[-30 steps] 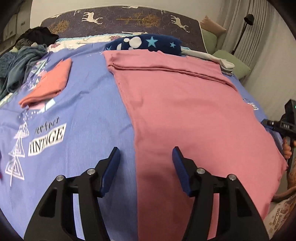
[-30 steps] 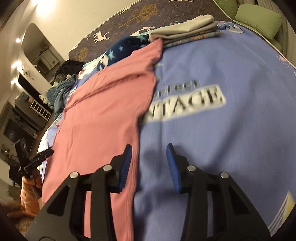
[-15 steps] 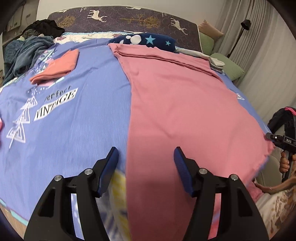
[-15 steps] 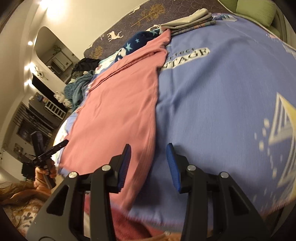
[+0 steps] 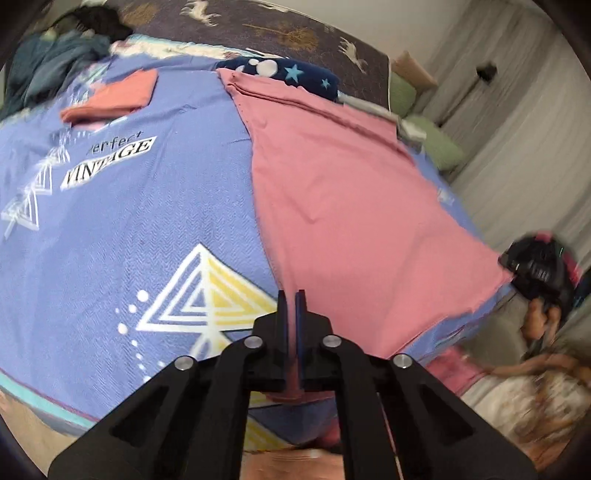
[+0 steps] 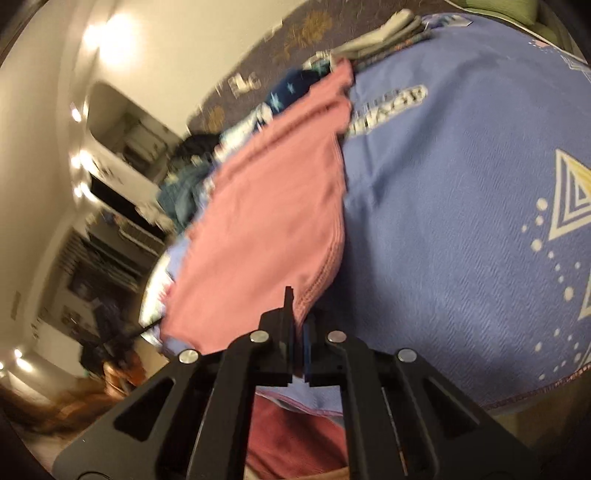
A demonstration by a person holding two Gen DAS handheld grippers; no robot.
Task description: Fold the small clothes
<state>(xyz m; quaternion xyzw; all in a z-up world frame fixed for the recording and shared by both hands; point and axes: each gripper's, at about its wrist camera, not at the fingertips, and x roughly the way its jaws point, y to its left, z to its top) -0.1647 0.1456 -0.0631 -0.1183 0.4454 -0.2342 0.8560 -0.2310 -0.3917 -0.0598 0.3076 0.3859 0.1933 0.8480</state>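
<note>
The left gripper (image 5: 291, 301) is pinched tight on the near left corner of the pink cloth (image 5: 347, 206); the right gripper (image 6: 299, 314) clamps its near right corner. The cloth lies flat on the blue bedspread (image 5: 110, 236), stretching away from both grippers toward the headboard (image 5: 258, 26).

right tongs (image 6: 298, 325) clamped on pink garment (image 6: 266, 221) hem over blue bedspread (image 6: 461, 206)
</note>
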